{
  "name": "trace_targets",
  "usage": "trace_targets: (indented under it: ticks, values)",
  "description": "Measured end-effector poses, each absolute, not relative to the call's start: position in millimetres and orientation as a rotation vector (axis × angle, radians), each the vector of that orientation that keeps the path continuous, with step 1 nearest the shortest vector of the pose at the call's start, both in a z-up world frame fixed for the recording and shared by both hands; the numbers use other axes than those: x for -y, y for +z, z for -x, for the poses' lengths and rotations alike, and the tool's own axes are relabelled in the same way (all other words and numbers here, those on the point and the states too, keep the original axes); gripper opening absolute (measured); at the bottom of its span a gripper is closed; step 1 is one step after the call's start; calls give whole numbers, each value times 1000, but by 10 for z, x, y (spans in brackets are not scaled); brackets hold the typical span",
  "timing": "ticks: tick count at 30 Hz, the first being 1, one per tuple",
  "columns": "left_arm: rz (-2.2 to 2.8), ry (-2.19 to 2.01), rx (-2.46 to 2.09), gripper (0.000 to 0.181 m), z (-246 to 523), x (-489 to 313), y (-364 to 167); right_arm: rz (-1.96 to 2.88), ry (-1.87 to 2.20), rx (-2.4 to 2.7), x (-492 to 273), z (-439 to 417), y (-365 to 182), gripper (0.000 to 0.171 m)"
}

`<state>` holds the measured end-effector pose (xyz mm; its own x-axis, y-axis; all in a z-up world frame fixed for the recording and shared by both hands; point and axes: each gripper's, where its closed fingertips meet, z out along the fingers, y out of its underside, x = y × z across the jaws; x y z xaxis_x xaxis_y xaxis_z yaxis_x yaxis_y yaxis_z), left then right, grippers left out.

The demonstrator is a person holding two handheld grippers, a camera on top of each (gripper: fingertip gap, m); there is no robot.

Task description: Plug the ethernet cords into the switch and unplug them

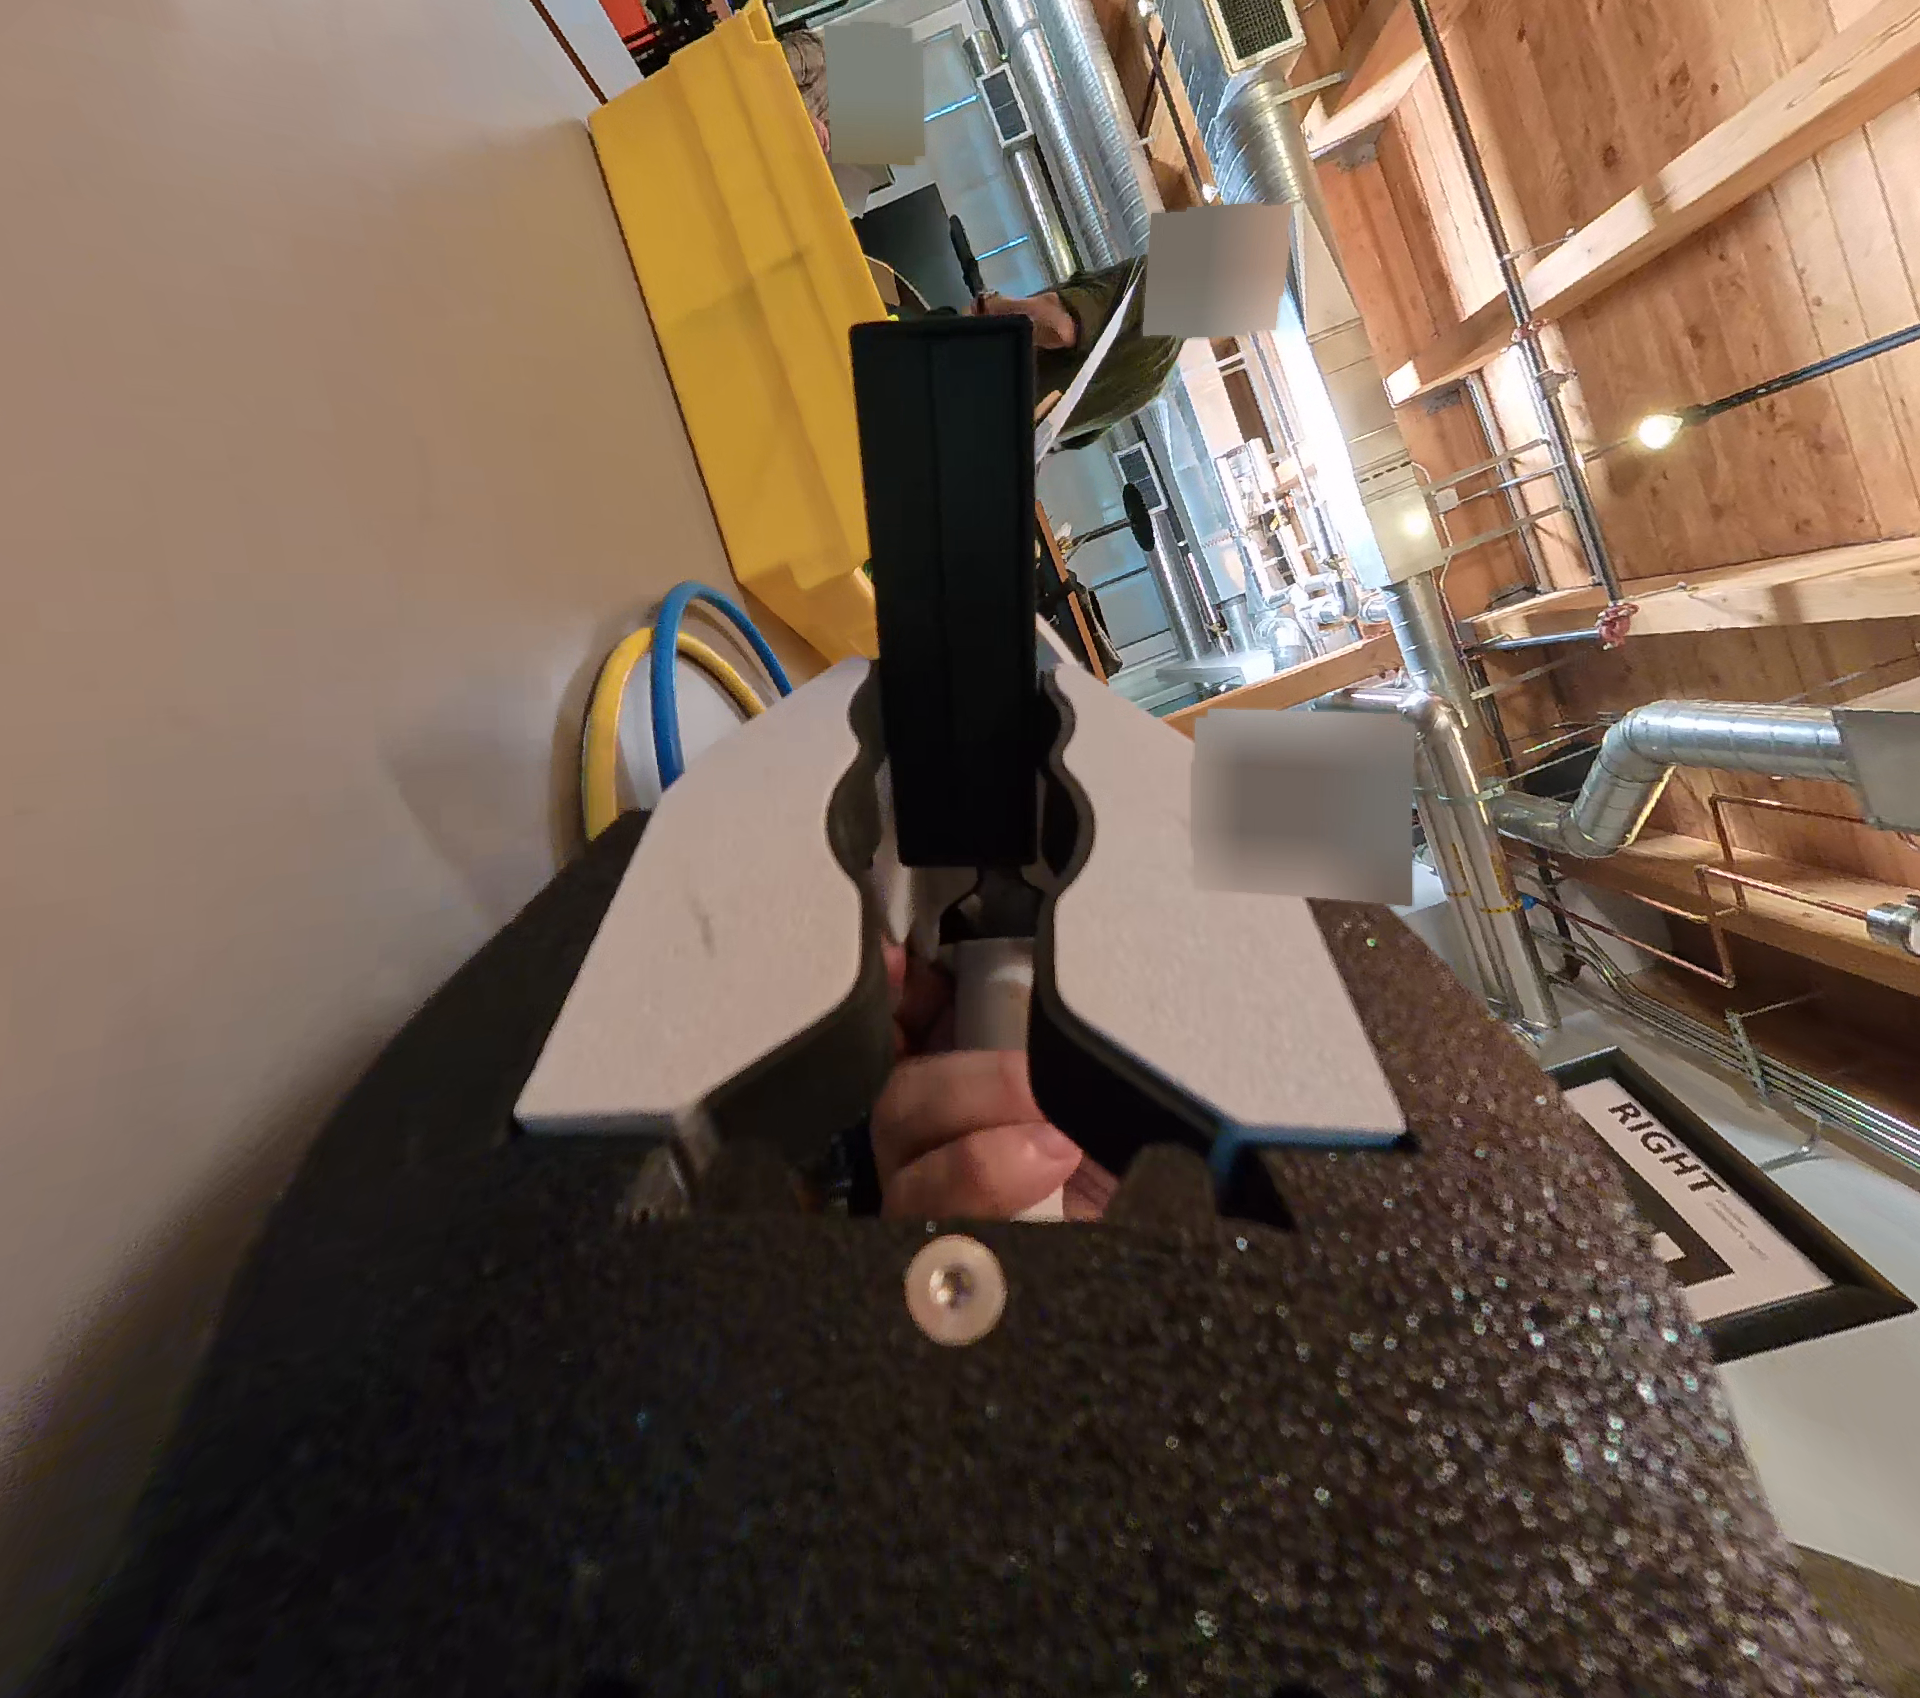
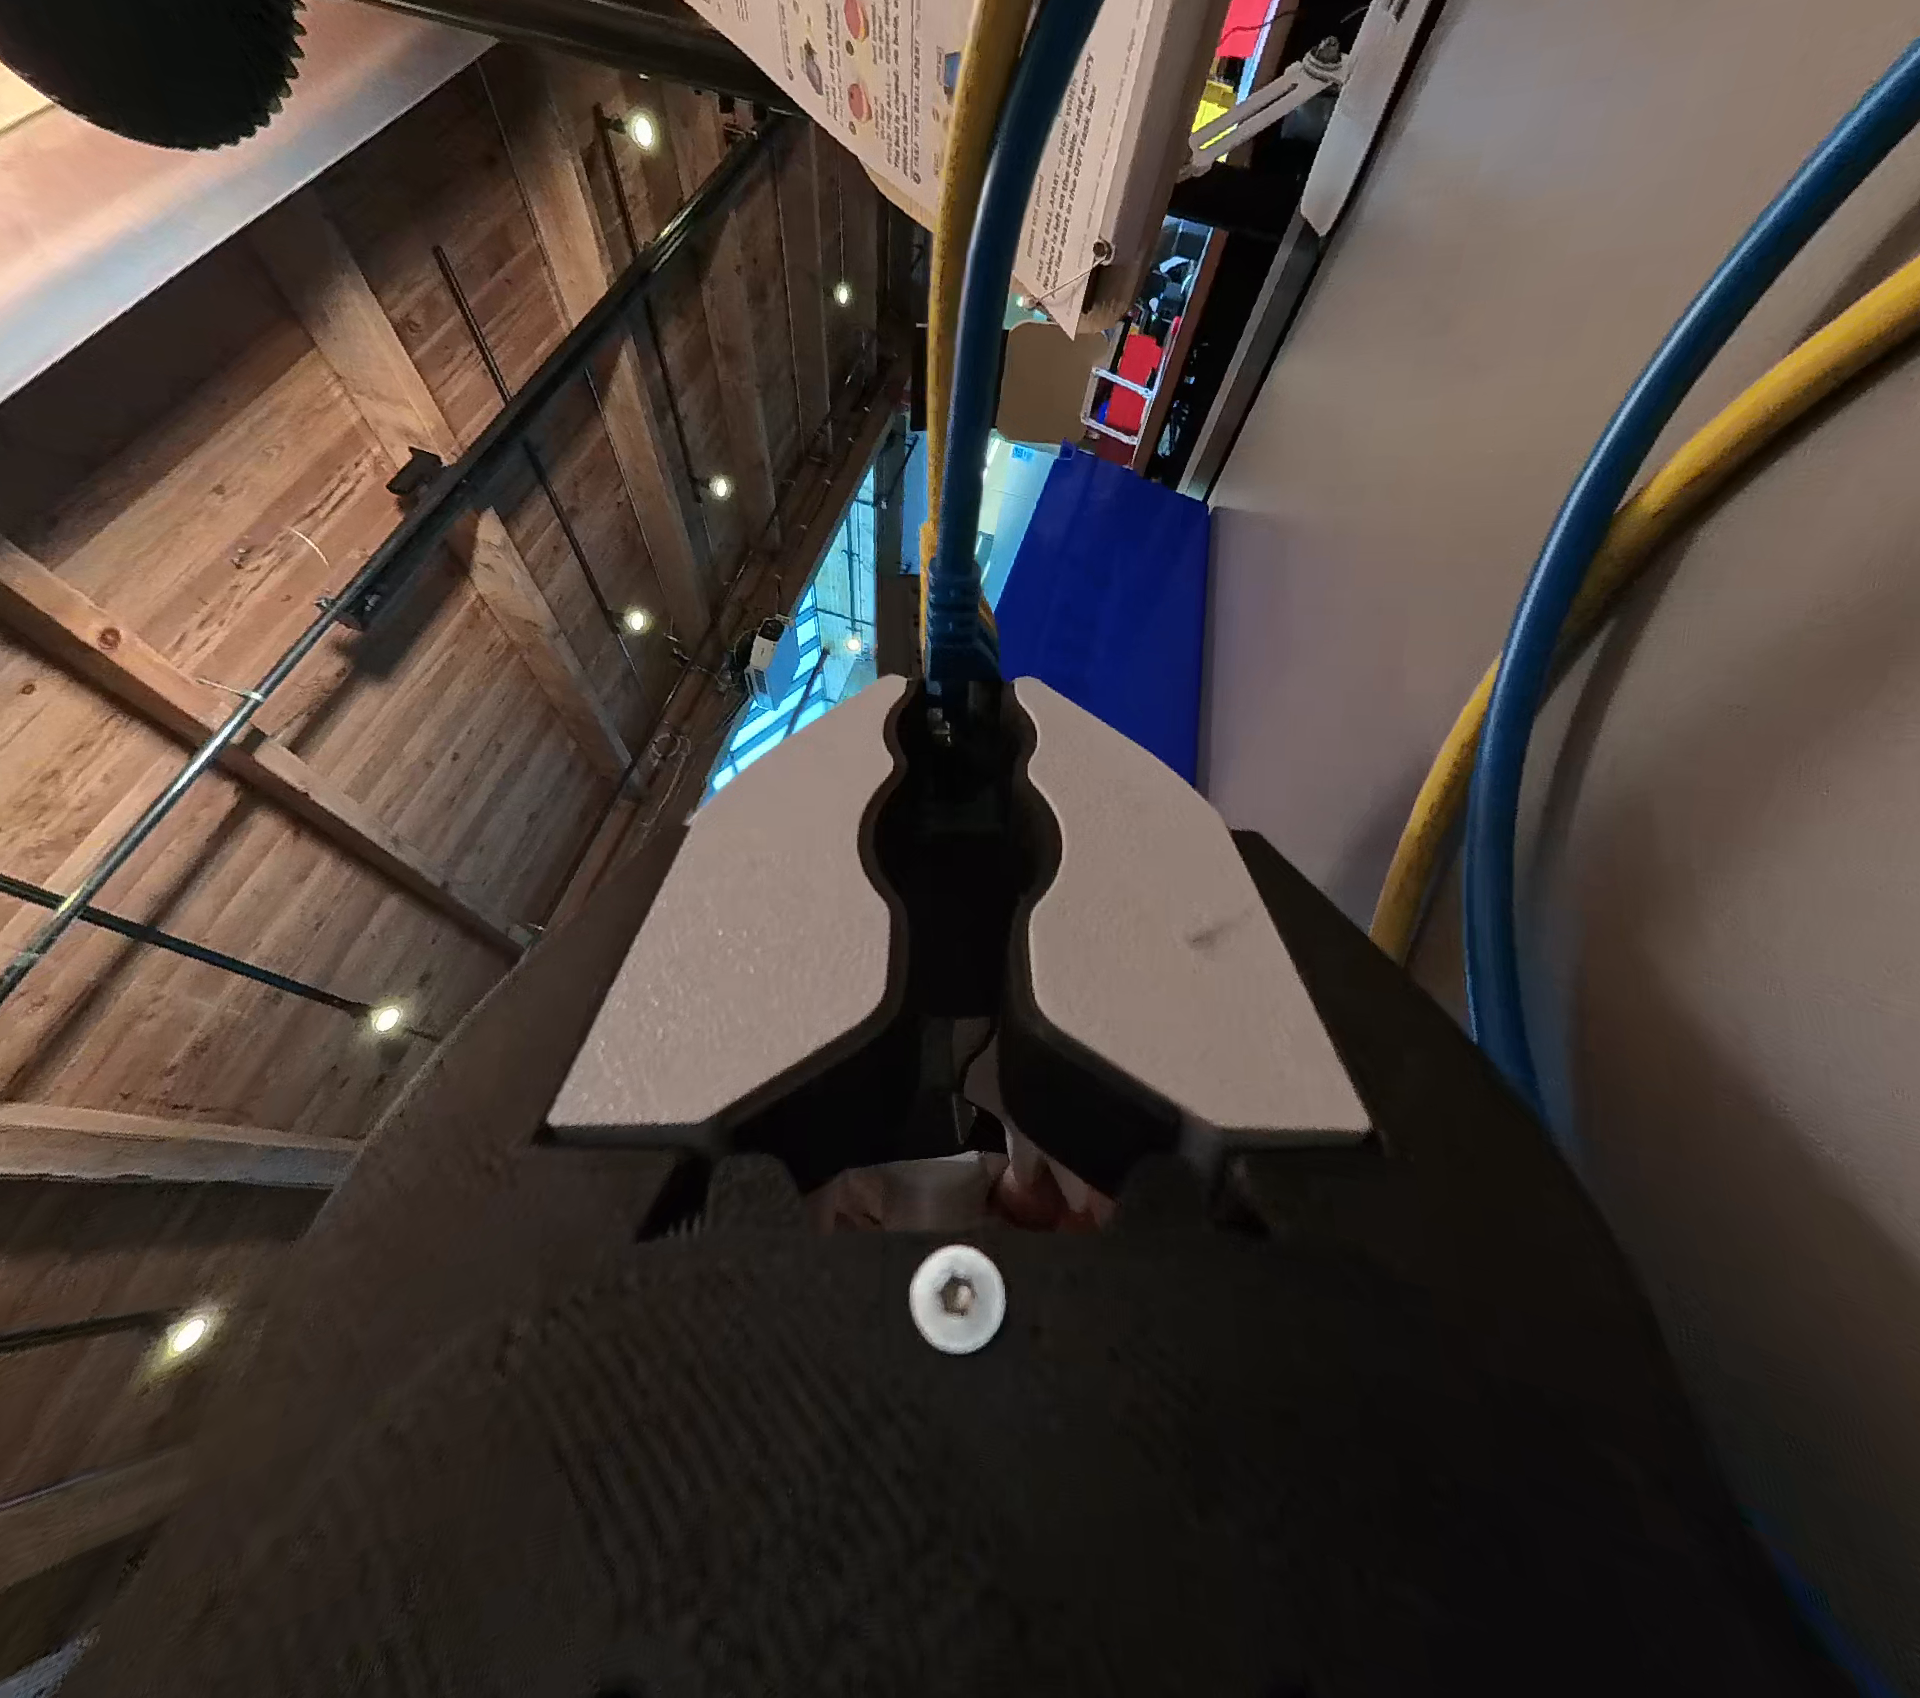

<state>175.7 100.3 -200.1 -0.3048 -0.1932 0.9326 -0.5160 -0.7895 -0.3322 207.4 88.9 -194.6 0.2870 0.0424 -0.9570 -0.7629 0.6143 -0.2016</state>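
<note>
Now 2 grippers clamp 1 switch (image 1: 951, 588) and 1 blue cord (image 2: 961, 443).

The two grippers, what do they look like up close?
Both look alike. The left gripper and right gripper each have a rough, speckled black plastic body, one silver screw in the middle, and two pale grey fingers with wavy, scalloped inner edges. No sleeves or gripper cables show.

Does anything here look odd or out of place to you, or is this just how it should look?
One thing: the black switch is not lying on the table. The left gripper holds it up on edge. The right gripper is closed around the blue cord plug, with the yellow cord beside it. Nothing looks damaged or spilled.
</note>
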Motion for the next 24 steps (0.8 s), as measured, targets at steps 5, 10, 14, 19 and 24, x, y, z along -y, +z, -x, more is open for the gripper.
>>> trace_targets:
  ticks: [5,10,14,19,24]
  values:
    - [-1687,2233,844,27,-1765,-998,-2001,810,581,-1138,-905,-2087,-1927,13]
    - [-1671,2275,785,26,-1774,-1028,-1989,806,585,-1117,-936,-2090,-1893,12]
    - [-1665,2291,707,26,-1785,-1075,-1985,842,569,-1078,-964,-2087,-1892,12]
    - [-1665,2309,742,26,-1795,-1052,-1987,880,536,-1050,-936,-2097,-1889,12]
    - [-1645,2268,671,27,-1790,-1039,-2003,902,542,-1017,-944,-2089,-1891,12]
